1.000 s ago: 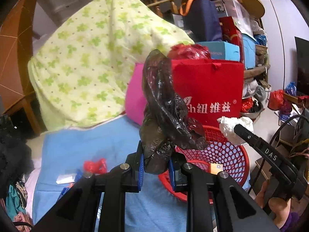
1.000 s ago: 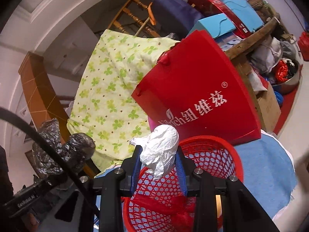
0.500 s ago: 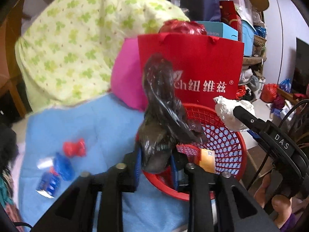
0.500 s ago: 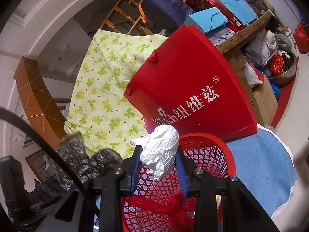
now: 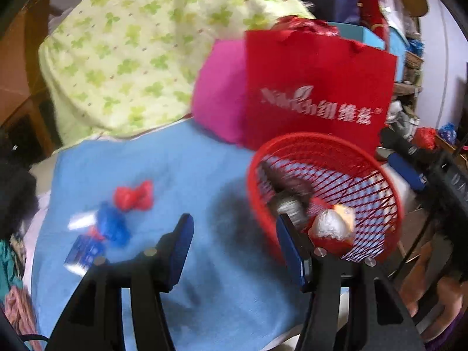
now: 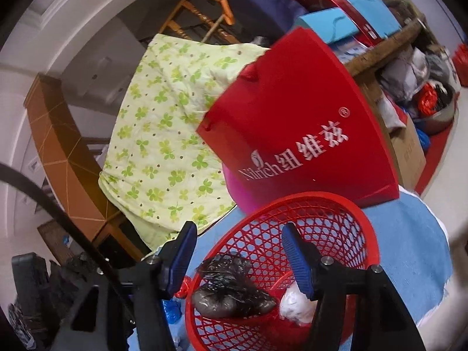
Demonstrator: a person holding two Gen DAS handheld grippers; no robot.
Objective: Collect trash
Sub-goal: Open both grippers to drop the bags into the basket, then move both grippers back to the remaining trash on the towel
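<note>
A red mesh basket (image 5: pixel 377 163) (image 6: pixel 359 222) stands on the blue cloth (image 5: pixel 187 163). Inside it lie a dark plastic bag (image 6: pixel 231 289) (image 5: pixel 289 187) and a white crumpled wad (image 6: pixel 295 304) (image 5: pixel 330 222). My left gripper (image 5: pixel 234 242) hovers over the cloth just left of the basket; its jaws are opening with nothing between them. My right gripper (image 6: pixel 238 254) hangs above the basket's near rim; its jaws are opening too, and the pads touch nothing. On the cloth at the left lie a red wrapper (image 5: pixel 133 196), a blue wrapper (image 5: pixel 112 225) and a small blue-white packet (image 5: pixel 82 251).
A red paper bag (image 5: pixel 318 93) (image 6: pixel 295 134) stands right behind the basket, a pink cushion (image 5: pixel 219 93) beside it. A green clover quilt (image 5: pixel 140 46) (image 6: pixel 163 134) drapes over the back. Cluttered shelves (image 6: pixel 365 20) fill the right. The right gripper's body (image 5: pixel 433 169) shows at the right edge.
Both grippers have opened. The dark bag left the left jaws and the white wad left the right jaws; both now lie in the basket. The left gripper has dipped toward the cloth.
</note>
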